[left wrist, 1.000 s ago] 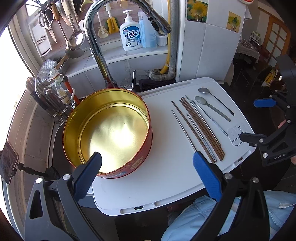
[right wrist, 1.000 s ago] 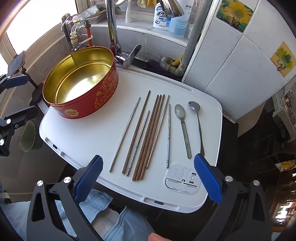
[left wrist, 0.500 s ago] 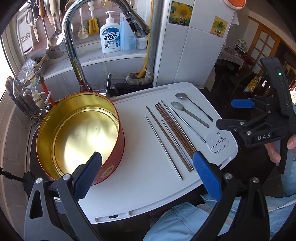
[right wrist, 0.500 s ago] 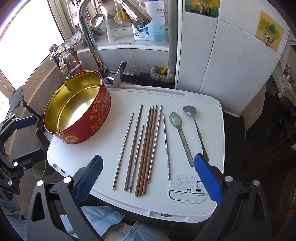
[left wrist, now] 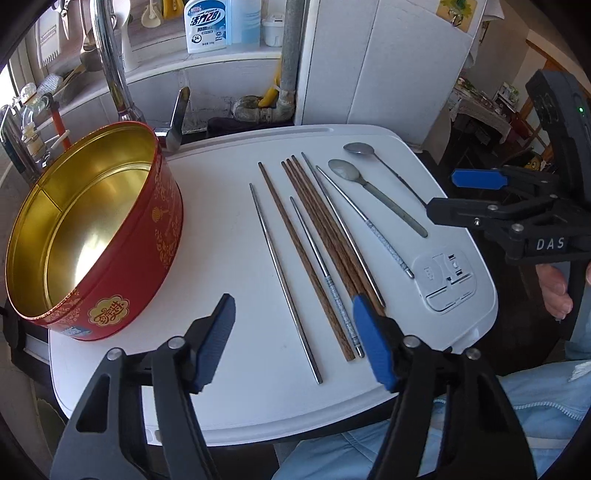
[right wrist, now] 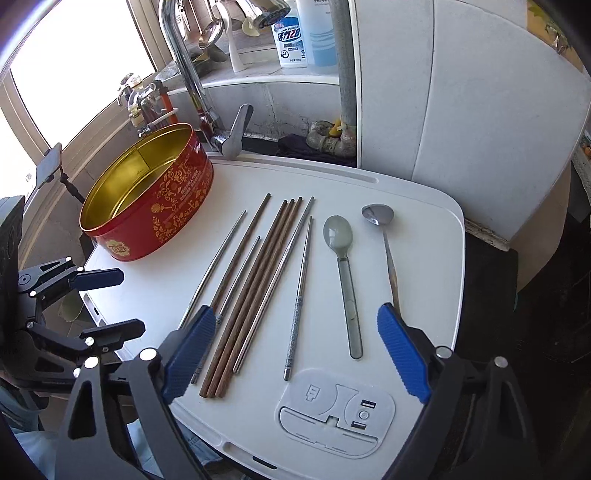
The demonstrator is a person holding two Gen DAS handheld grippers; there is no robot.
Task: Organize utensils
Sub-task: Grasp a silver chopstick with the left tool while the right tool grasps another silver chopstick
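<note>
Several wooden chopsticks (left wrist: 325,232) (right wrist: 255,280) and metal chopsticks (left wrist: 284,284) (right wrist: 299,295) lie side by side on a white board (left wrist: 221,221) (right wrist: 424,258). A grey spoon (left wrist: 376,195) (right wrist: 345,280) and a steel spoon (left wrist: 384,170) (right wrist: 386,247) lie to their right. An empty red tin with a gold inside (left wrist: 96,229) (right wrist: 147,206) stands at the board's left. My left gripper (left wrist: 295,343) (right wrist: 110,299) is open over the near ends of the chopsticks. My right gripper (right wrist: 299,354) (left wrist: 458,195) is open above the board's near right part.
A chrome faucet (left wrist: 110,62) (right wrist: 184,70) rises behind the tin, with its lever (right wrist: 236,129) at the board's back edge. Detergent bottles (left wrist: 205,24) (right wrist: 291,33) stand on the ledge. A white tiled wall (right wrist: 461,92) is at back right. A moulded stand outline (right wrist: 336,413) marks the board's near right corner.
Both grippers have moved down and closer to the board. The left gripper has shifted right from the tin to the chopsticks' near ends, and its jaws are narrower than before.
</note>
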